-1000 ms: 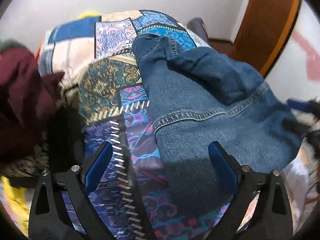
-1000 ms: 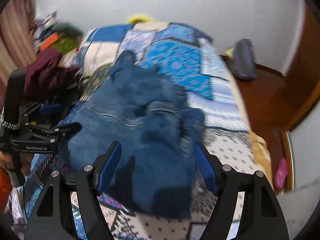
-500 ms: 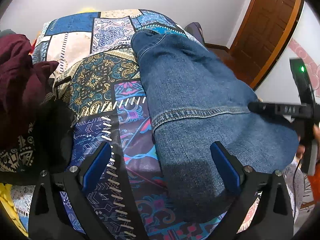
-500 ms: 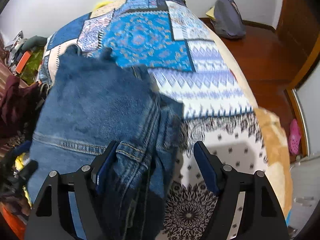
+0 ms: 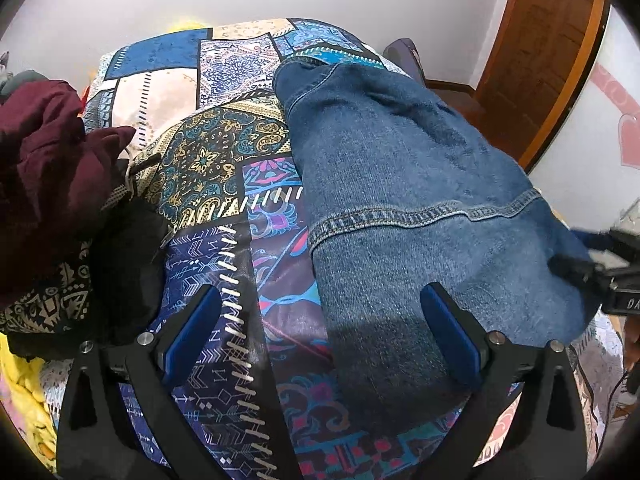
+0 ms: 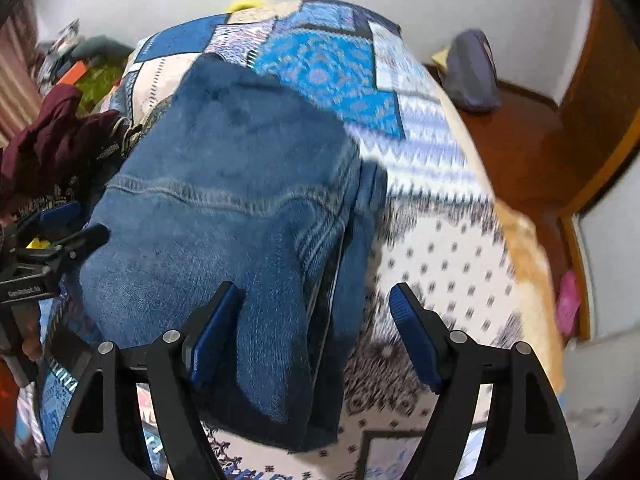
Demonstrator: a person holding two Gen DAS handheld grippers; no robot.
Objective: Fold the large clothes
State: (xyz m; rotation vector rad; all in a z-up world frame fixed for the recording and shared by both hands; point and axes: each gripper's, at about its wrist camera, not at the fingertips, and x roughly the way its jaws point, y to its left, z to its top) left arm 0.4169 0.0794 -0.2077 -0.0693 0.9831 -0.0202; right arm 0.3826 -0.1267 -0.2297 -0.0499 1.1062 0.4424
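Folded blue jeans [image 5: 404,208] lying on the patchwork bedspread [image 5: 208,160]. Left hand-held gripper [image 5: 320,332] spread wide, empty; right hand-held gripper [image 6: 316,332] likewise, straddling the denim edge.

One pair of jeans [image 5: 404,184] [image 6: 224,208], folded lengthwise, lies on one bed covered by one patchwork bedspread [image 5: 224,160] [image 6: 328,68]. Two tools appear: the left tool [image 5: 320,332] and the right tool [image 6: 316,328], each with two blue-padded fingers spread apart and holding nothing. One heap of other clothes sits at the bed's edge, with one maroon garment [image 5: 48,148] [image 6: 60,140] on top and one black-and-cream patterned cloth [image 5: 52,300] below it. One grey bag [image 6: 472,72] stands on the floor. One wooden door [image 5: 540,48] is visible. One pink slipper [image 6: 568,304] lies on the floor.
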